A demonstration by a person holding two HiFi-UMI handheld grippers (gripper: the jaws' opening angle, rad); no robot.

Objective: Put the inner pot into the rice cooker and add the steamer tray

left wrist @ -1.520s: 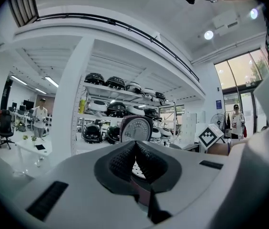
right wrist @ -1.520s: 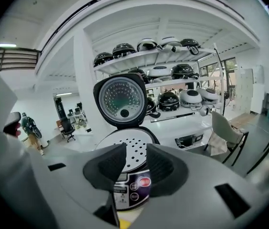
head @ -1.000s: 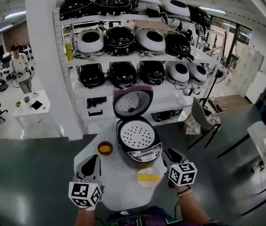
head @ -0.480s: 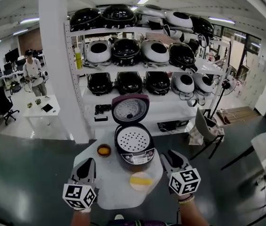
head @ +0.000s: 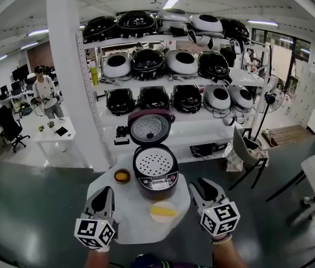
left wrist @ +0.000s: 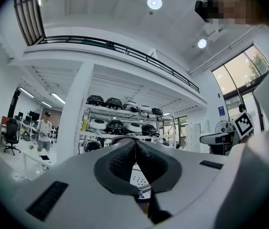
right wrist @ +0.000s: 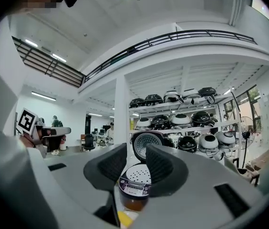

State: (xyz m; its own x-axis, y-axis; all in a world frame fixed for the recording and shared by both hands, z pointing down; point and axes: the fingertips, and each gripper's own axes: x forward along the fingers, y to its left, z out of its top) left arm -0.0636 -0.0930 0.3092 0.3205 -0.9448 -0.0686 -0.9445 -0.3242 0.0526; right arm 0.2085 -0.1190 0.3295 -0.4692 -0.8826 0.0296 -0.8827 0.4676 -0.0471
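Observation:
The rice cooker [head: 155, 175] stands on the round white table [head: 125, 222] with its lid [head: 149, 127] raised. A white perforated steamer tray [head: 154, 163] lies in its mouth; the inner pot below is hidden. My left gripper [head: 106, 193] hovers at the table's near left, shut and empty; in the left gripper view [left wrist: 135, 149] its pads meet in front of the tray [left wrist: 138, 176]. My right gripper [head: 202, 184] hovers at the near right, open a little with nothing between the pads. In the right gripper view [right wrist: 135, 163] the cooker [right wrist: 134, 187] shows through the gap.
A small bowl with orange contents [head: 122, 176] sits left of the cooker. A yellow and white dish [head: 163, 211] lies in front of it. Shelves of several rice cookers [head: 168, 66] stand behind, with a white pillar [head: 71, 77], a chair [head: 244, 147] and a person [head: 46, 91].
Both grippers have drawn back from the cooker and risen. The cooker and table now look smaller and farther off. Neither gripper's jaws have changed.

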